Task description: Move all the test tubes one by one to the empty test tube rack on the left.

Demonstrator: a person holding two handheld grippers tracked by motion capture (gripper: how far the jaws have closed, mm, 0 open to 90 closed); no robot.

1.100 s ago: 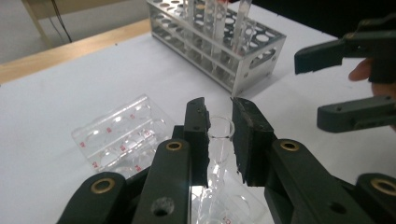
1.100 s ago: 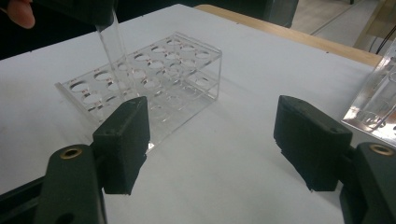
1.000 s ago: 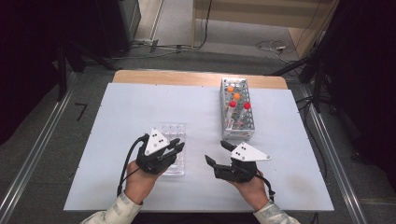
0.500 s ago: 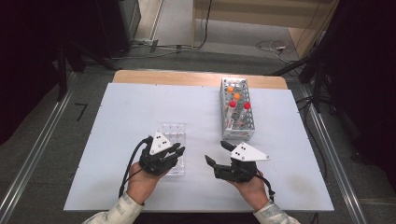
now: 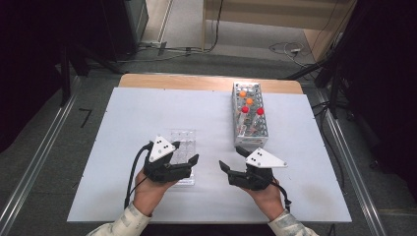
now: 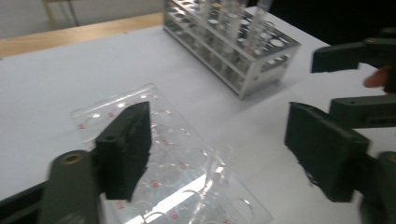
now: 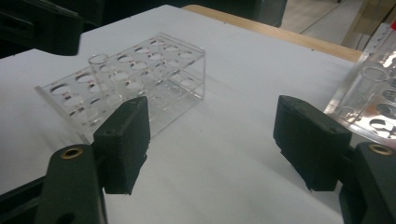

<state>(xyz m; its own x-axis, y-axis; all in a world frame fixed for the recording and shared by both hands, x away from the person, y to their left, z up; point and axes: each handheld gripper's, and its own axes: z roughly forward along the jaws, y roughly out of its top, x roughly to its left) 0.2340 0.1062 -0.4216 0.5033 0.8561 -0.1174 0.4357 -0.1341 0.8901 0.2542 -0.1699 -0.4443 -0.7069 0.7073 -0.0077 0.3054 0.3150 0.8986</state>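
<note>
A clear plastic tube rack (image 5: pixel 183 147) lies on the white table (image 5: pixel 137 113), also seen as the clear rack (image 7: pixel 140 79) with one empty glass tube (image 7: pixel 98 65) standing in it. My left gripper (image 5: pixel 186 153) hovers over this rack (image 6: pixel 177 158); its jaws have just been opening and now stand open, left gripper (image 6: pixel 224 149), with nothing pressed between the pads. My right gripper (image 5: pixel 230 157) rests to the right of the rack, open and empty, right gripper (image 7: pixel 215 140).
A metal tube rack (image 5: pixel 251 118) with orange- and red-capped tubes stands behind the right gripper; the metal rack (image 6: pixel 233 46) sits close to the clear one. A wooden strip (image 5: pixel 206 82) borders the table's far edge. Bare table lies left of the clear rack.
The left gripper's jaws have parted over the clear rack, where they were together before. Both hands kept their places.
</note>
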